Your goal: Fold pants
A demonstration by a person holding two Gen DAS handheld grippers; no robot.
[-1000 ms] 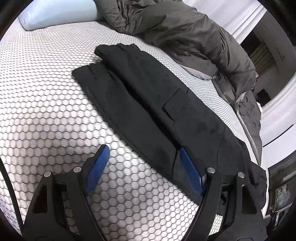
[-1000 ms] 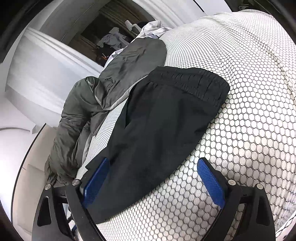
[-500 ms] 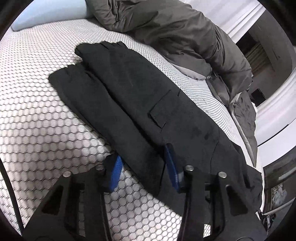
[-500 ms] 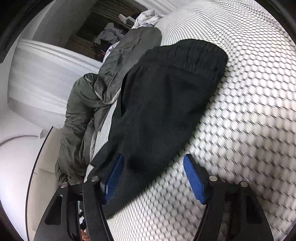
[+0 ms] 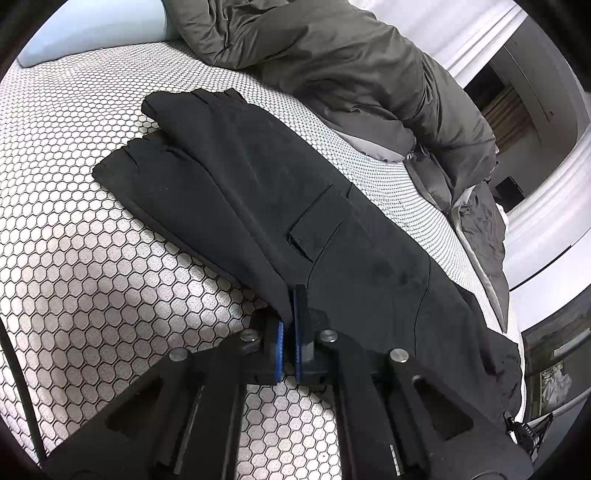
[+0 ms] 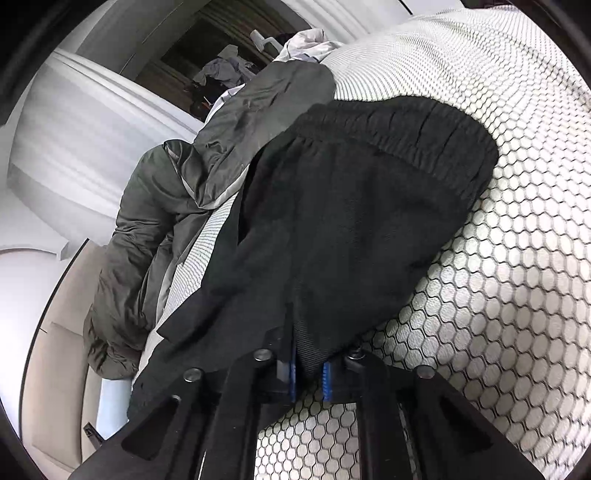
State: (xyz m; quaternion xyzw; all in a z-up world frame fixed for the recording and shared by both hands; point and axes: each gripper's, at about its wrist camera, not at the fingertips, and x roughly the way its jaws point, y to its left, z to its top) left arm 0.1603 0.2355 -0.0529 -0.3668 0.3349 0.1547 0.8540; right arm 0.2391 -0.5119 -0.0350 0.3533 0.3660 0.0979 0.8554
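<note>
Black pants (image 5: pixel 258 192) lie folded lengthwise, leg on leg, on a white hexagon-patterned mattress (image 5: pixel 92 266). The cuffs are at the far left in the left wrist view, and a cargo pocket (image 5: pixel 319 221) faces up. My left gripper (image 5: pixel 290 325) is shut on the near edge of the pants around mid-leg. In the right wrist view the pants (image 6: pixel 351 206) show their elastic waistband (image 6: pixel 399 125) at the top. My right gripper (image 6: pixel 308 354) is shut on the near edge of the pants below the waistband.
A rumpled grey-green duvet (image 5: pixel 351 70) lies along the far side of the pants and touches them near the waistband (image 6: pixel 236 122). A pale blue pillow (image 5: pixel 92 29) is at the far left. Beyond the mattress edge are white walls and a dark doorway (image 6: pixel 221 48).
Both grippers were open and straddling the near pants edge one second ago. They narrowed and moved in, and are now shut on the fabric.
</note>
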